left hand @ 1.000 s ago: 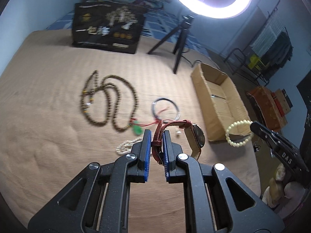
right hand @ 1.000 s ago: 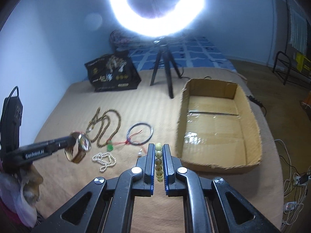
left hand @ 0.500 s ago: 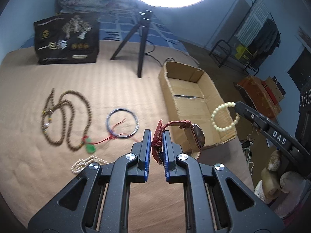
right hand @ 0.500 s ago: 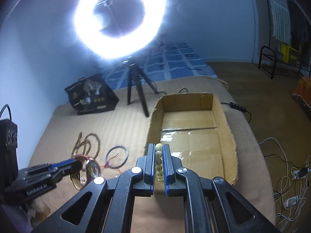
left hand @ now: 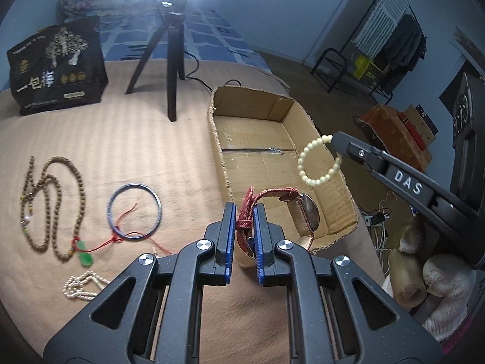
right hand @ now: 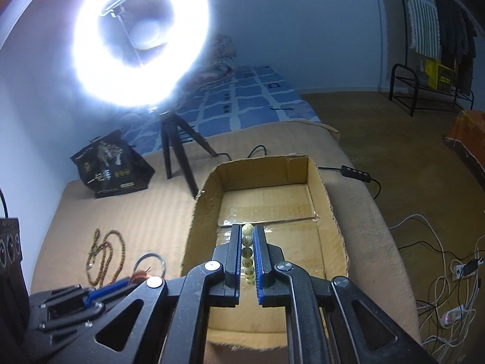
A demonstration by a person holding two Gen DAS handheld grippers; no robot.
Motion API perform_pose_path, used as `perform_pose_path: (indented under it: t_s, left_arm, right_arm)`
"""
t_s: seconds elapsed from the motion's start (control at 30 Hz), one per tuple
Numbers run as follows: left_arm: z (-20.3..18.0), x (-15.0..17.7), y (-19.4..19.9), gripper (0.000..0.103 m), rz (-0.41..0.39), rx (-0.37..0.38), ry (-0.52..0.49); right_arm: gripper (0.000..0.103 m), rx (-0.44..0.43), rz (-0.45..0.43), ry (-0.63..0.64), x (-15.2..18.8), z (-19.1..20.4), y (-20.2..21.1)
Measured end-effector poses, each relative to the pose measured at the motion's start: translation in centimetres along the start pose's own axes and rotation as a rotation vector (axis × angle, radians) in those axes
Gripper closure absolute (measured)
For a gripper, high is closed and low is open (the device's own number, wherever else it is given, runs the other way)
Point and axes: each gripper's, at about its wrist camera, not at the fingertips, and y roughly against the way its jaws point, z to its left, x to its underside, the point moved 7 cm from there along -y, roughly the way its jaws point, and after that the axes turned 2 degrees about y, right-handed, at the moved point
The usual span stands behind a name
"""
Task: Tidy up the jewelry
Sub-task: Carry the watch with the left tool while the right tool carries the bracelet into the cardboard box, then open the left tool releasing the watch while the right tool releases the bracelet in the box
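My left gripper (left hand: 245,212) is shut on the red strap of a wristwatch (left hand: 304,215), held over the near left wall of the open cardboard box (left hand: 218,139). My right gripper (right hand: 248,233) is shut on a pale bead bracelet (right hand: 247,253), held above the box floor (right hand: 303,242); the bracelet also hangs from it in the left wrist view (left hand: 318,160). On the tan blanket lie a brown bead necklace (left hand: 51,203) with a green pendant (left hand: 85,253), a dark bangle (left hand: 135,210) and a white pearl strand (left hand: 83,285).
A ring light on a black tripod (left hand: 171,60) stands behind the box, a black printed bag (left hand: 57,66) to its left. Past the blanket's right edge are cables (right hand: 448,273) on the floor, a metal rack (left hand: 348,69) and stacked boxes (left hand: 400,127).
Both grippers have moved right and forward with their loads: the watch from over the loose jewelry to the box's near wall, the bead bracelet to above the box interior.
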Motion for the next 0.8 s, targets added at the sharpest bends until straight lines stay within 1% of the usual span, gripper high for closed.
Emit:
perform_pose_path:
  t_s: [0.33,0.7,0.73,0.77,0.8]
  left_arm:
    - [-0.6,-0.3,-2.0,0.093,0.009,-0.001,-0.006]
    - [-1.3,0.2,-3.3,0.093,0.029,0.02,-0.028]
    - [-1.4,0.2,-3.3,0.093,0.032,0.02,-0.03]
    - [-1.4,0.2,-3.4,0.09,0.033,0.024,-0.03]
    - [-1.5,0.2,-3.4,0.088,0.033,0.027,-0.031]
  right_arm:
    - [0.098,0.021,0.034,-0.045,-0.1,-2.0,-2.6]
    - [0.098,0.031,0.054,-0.063,0.2,-3.1,-3.5]
    - [0.098,0.028,0.057,-0.061,0.2,-3.1,-3.6]
    - [0.096,0.027,0.058,-0.06,0.2,-3.1,-3.6]
    - [0.093,0.032,0.056,-0.057,0.2,-3.1,-3.5]
